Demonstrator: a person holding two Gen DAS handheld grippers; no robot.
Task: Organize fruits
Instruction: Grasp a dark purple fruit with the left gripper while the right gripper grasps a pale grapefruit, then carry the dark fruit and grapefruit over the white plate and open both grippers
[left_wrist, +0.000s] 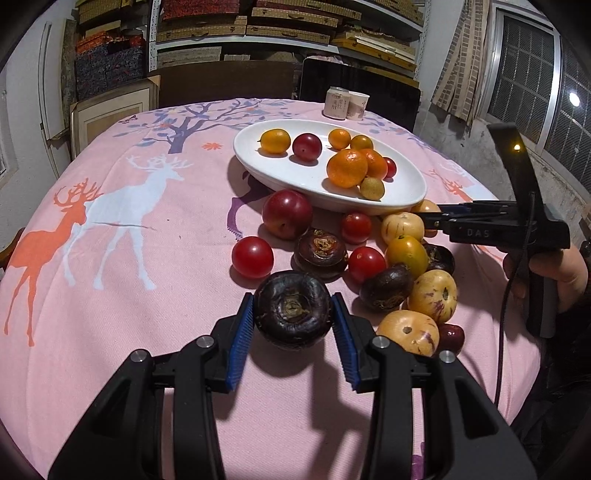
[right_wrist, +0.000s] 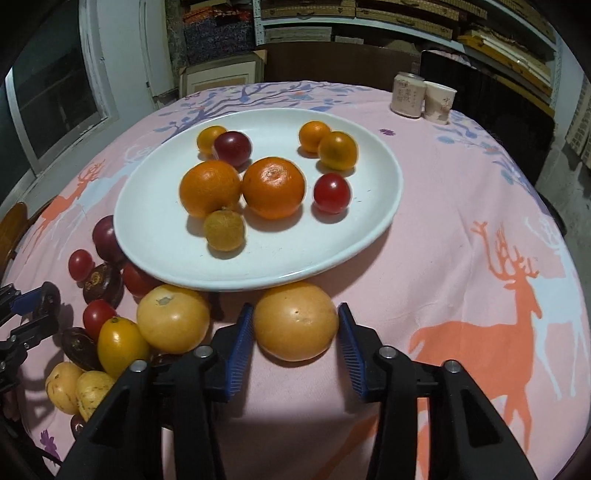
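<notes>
My left gripper (left_wrist: 292, 314) is shut on a dark purple round fruit (left_wrist: 291, 308) and holds it just above the pink cloth. My right gripper (right_wrist: 295, 325) has its blue pads on both sides of a yellow-orange round fruit (right_wrist: 295, 320) next to the plate's near rim; it also shows in the left wrist view (left_wrist: 430, 218). The white oval plate (left_wrist: 402, 184) (right_wrist: 155, 236) holds oranges, small citrus, a plum and a cherry tomato. Loose plums, tomatoes, dark fruits and yellow speckled fruits (left_wrist: 432, 295) lie in a heap by the plate.
A can (right_wrist: 406, 96) and a paper cup (right_wrist: 439, 101) stand at the table's far edge. The round table has a pink deer-print cloth (left_wrist: 110, 221). Dark chairs and shelves of boxes stand behind the table. A hand (left_wrist: 554, 269) holds the right gripper's handle.
</notes>
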